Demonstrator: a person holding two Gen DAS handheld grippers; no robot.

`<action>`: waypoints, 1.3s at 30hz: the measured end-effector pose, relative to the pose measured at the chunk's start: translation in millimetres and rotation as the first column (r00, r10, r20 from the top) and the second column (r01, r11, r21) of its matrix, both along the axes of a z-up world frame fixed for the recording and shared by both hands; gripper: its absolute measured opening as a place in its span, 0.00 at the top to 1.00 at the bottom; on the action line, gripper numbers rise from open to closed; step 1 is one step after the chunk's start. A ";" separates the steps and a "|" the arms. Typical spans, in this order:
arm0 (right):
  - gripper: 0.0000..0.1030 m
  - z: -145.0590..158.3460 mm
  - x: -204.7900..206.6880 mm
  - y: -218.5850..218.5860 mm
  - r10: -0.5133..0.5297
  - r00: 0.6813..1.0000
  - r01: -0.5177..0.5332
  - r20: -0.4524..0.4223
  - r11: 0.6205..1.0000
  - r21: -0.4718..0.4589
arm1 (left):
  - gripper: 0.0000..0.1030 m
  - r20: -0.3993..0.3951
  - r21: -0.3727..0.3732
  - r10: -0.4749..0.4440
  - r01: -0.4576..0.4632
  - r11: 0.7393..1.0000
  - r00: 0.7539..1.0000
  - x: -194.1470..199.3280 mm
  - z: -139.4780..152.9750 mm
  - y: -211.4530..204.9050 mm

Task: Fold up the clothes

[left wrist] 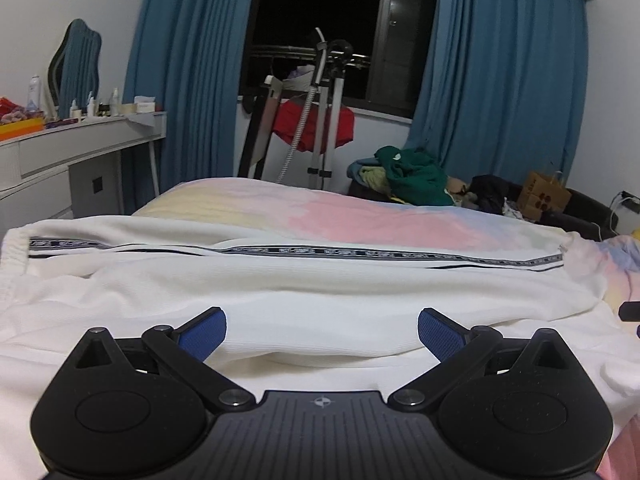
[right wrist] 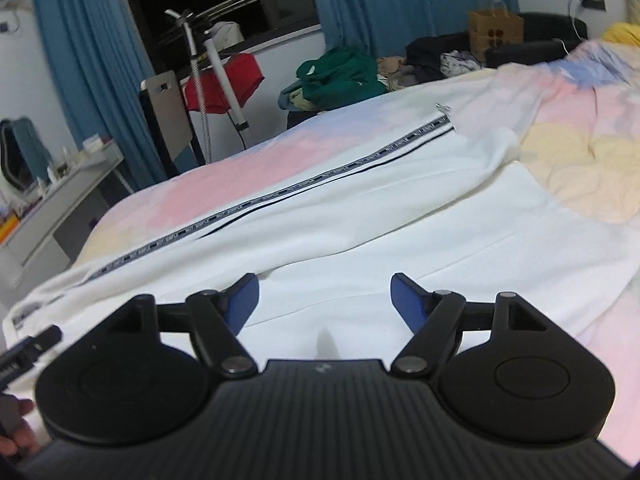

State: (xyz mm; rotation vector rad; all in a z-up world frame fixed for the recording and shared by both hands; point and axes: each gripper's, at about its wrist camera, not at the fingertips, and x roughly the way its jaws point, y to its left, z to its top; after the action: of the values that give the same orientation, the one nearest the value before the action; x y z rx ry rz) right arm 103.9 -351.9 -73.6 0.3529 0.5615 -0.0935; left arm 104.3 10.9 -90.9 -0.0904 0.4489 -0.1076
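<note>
White trousers [left wrist: 320, 292] with a dark lettered side stripe [left wrist: 360, 254] lie stretched across the bed, elastic waistband [left wrist: 14, 256] at the left. My left gripper [left wrist: 322, 334] is open and empty, low over the near white fabric. In the right wrist view the same trousers [right wrist: 400, 216] run diagonally, the stripe [right wrist: 280, 194] toward the far hem. My right gripper [right wrist: 325, 300] is open and empty just above the cloth. The left gripper's edge [right wrist: 28, 350] shows at the left.
A pastel pink, yellow and blue bedspread [left wrist: 320, 208] covers the bed. Beyond it stand a clothes steamer stand [left wrist: 324, 112], a green clothes heap [left wrist: 412, 172], a paper bag [left wrist: 544, 196], a grey dressing table [left wrist: 72, 148] and blue curtains [left wrist: 500, 80].
</note>
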 end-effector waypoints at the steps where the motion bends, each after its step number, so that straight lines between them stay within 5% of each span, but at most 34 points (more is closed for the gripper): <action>1: 0.28 -1.1 0.8 1.0 -0.002 1.000 0.002 0.000 1.000 -0.002 | 0.00 -0.003 -0.001 0.006 -0.006 1.000 1.000 -1.9 1.5 3.0; 13: 0.28 -16.5 5.5 6.1 0.028 0.999 -0.028 -0.029 0.999 0.021 | 0.00 -0.105 0.020 0.097 -0.095 0.995 0.990 11.9 25.2 53.3; 18: 0.28 -22.7 11.7 7.7 0.036 0.998 -0.035 -0.052 0.999 0.024 | 0.00 -0.147 0.022 0.181 -0.180 0.983 0.972 38.8 44.6 112.2; 25: 0.28 -29.8 22.7 13.9 0.054 0.996 -0.051 -0.077 0.998 0.044 | 0.00 -0.152 0.177 0.307 -0.279 0.944 0.940 82.1 53.6 220.3; 29: 0.28 -33.3 29.8 16.5 0.052 0.995 -0.048 -0.086 0.998 0.052 | 0.01 -0.237 0.053 0.327 -0.324 0.945 0.915 102.7 44.7 288.2; 33: 0.28 -40.3 38.4 19.8 0.052 0.992 -0.045 -0.119 0.997 0.061 | 0.02 -0.298 -0.116 0.240 -0.285 0.951 0.924 124.7 28.6 329.6; 37: 0.28 -48.9 47.7 24.4 0.046 0.986 -0.038 -0.158 0.998 0.049 | 0.05 -0.375 -0.069 0.265 -0.311 0.948 0.889 153.5 0.6 345.2; 39: 0.28 -52.7 54.3 26.0 0.034 0.984 -0.025 -0.175 0.998 0.053 | 0.19 -0.393 -0.104 0.243 -0.305 0.947 0.887 159.6 -11.1 353.3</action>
State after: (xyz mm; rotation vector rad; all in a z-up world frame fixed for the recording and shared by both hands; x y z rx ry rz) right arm 158.2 -325.9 -126.3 0.3881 0.7449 -0.0821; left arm 263.8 364.2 -102.0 -0.3395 0.8072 0.1582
